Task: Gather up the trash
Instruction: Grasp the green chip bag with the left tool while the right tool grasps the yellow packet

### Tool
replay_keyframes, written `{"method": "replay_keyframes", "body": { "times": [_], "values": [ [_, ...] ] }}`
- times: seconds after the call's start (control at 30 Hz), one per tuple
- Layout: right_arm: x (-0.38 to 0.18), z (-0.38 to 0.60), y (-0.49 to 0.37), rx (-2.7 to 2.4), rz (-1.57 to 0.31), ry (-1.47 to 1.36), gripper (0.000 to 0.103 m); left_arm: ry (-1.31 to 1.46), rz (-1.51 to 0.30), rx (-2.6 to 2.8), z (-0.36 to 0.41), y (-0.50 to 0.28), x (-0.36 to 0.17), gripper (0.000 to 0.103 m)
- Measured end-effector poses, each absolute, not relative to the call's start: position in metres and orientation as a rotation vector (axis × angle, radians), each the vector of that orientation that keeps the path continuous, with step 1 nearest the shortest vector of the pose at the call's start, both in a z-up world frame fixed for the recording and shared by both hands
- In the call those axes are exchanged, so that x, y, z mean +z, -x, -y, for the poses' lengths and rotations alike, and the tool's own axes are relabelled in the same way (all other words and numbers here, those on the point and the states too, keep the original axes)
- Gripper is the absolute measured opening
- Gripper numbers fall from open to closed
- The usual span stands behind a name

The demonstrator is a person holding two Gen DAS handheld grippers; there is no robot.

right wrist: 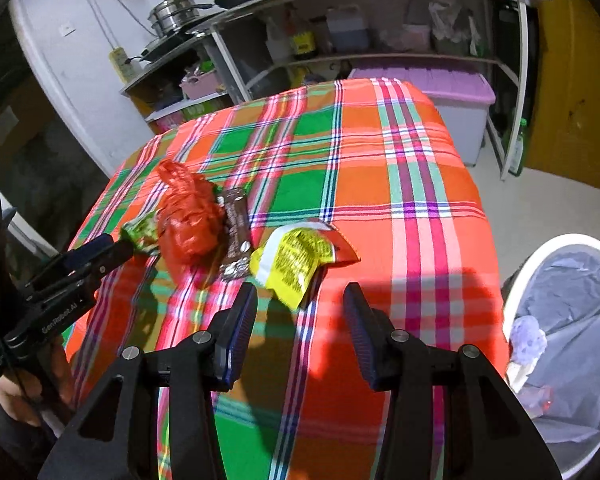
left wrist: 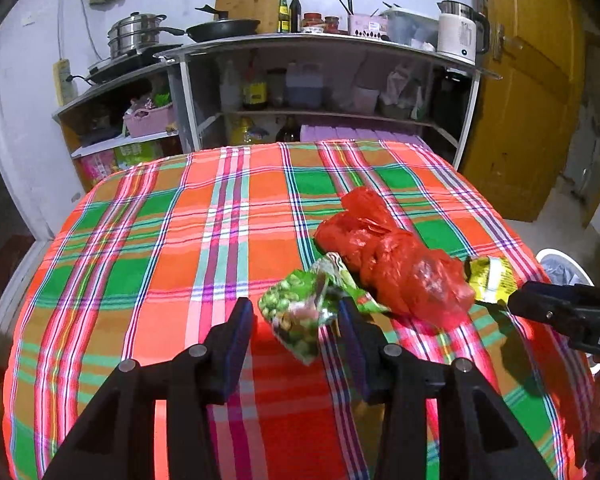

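Note:
On the plaid tablecloth (left wrist: 140, 240) lies a row of trash. A green snack wrapper (left wrist: 300, 312) lies between the tips of my left gripper (left wrist: 296, 314), whose jaws stand apart without pressing on it. Right of it sits a crumpled red plastic bag (left wrist: 396, 264), then a yellow wrapper (left wrist: 494, 280). The right gripper (right wrist: 300, 296) is open, and the lower corner of the yellow wrapper (right wrist: 296, 260) reaches just between its tips. A brown wrapper (right wrist: 236, 224) lies between the red bag (right wrist: 188, 220) and the yellow one. The left gripper (right wrist: 126, 246) touches the green wrapper (right wrist: 142, 232).
A white bin with a grey liner (right wrist: 572, 320) stands on the floor off the table's right edge. Behind the table is a metal shelf (left wrist: 320, 44) with pans, bottles and a kettle. A purple-lidded box (right wrist: 452, 92) sits by the far edge, with a yellow door (left wrist: 532, 80) to the right.

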State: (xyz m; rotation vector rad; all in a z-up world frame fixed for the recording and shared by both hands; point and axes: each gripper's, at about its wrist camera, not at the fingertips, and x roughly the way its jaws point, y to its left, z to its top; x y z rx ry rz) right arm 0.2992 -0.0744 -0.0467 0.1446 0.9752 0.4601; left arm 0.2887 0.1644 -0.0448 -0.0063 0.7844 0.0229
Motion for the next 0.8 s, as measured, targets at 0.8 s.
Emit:
{"method": "replay_keyframes", "body": {
  "times": [0.8],
  "values": [
    [-0.050,0.071,-0.313,0.461,-0.948,-0.174,0.009,0.011,-0.757,0.000,-0.156,-0.289,-0.041,0.016]
  ]
}}
